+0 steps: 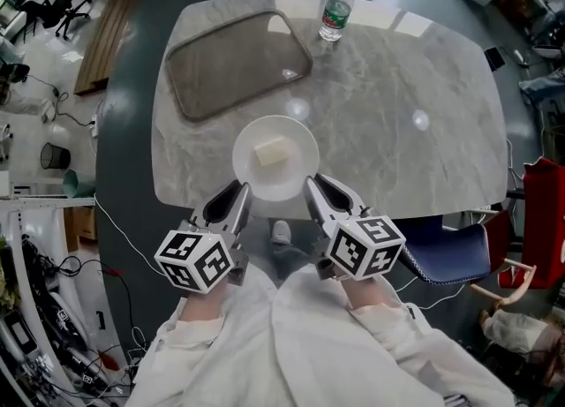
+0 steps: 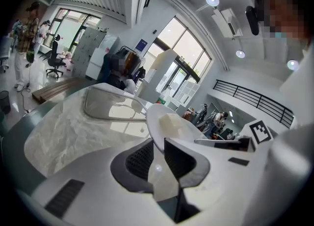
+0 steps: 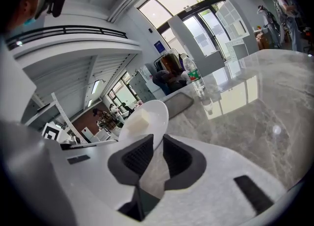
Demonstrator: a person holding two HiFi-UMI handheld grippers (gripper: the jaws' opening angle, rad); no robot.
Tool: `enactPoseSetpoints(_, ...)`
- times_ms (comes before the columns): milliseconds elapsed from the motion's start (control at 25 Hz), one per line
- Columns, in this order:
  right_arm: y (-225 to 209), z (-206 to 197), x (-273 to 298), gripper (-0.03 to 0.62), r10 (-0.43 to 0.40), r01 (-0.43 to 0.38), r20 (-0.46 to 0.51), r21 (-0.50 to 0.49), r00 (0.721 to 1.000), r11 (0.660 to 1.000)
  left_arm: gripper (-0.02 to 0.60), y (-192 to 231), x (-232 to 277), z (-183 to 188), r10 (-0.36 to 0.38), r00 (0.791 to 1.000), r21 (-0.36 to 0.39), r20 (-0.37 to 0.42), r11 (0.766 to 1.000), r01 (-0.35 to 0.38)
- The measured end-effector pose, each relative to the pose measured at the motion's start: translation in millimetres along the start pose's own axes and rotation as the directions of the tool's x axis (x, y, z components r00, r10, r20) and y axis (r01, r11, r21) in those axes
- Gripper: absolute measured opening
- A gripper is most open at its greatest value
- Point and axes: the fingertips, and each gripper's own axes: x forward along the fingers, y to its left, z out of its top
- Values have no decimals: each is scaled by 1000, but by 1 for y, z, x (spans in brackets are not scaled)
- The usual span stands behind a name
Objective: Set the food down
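A round white plate (image 1: 296, 151) carries a pale block of food (image 1: 271, 151) and sits over the near edge of the marble table (image 1: 397, 114). My left gripper (image 1: 237, 195) is shut on the plate's near-left rim, and my right gripper (image 1: 314, 188) is shut on its near-right rim. In the left gripper view the plate (image 2: 184, 131) runs between the dark pads of the left gripper (image 2: 158, 152), with the food (image 2: 169, 120) on it. The right gripper view shows the plate (image 3: 156, 113) and food (image 3: 139, 120) above the right gripper (image 3: 157, 154). Whether the plate rests on the table I cannot tell.
A grey rectangular tray (image 1: 237, 61) lies on the far left of the table. A water bottle (image 1: 336, 8) stands at the far edge. A blue chair (image 1: 450, 251) is at the near right. Cables and clutter lie on the floor at left.
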Motion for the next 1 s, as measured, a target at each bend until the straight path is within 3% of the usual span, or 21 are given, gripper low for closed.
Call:
enactPoseSetpoints(280, 6, 18, 24, 51, -2, 2, 1, -6, 1000, 1000, 74, 18, 10, 19, -4, 1000, -6, -6, 1000, 4)
enactPoseSetpoints(1000, 6, 87, 144, 51, -54, 54, 9, 12, 999, 998, 74, 102, 83, 110, -54, 998, -3, -38, 999, 54)
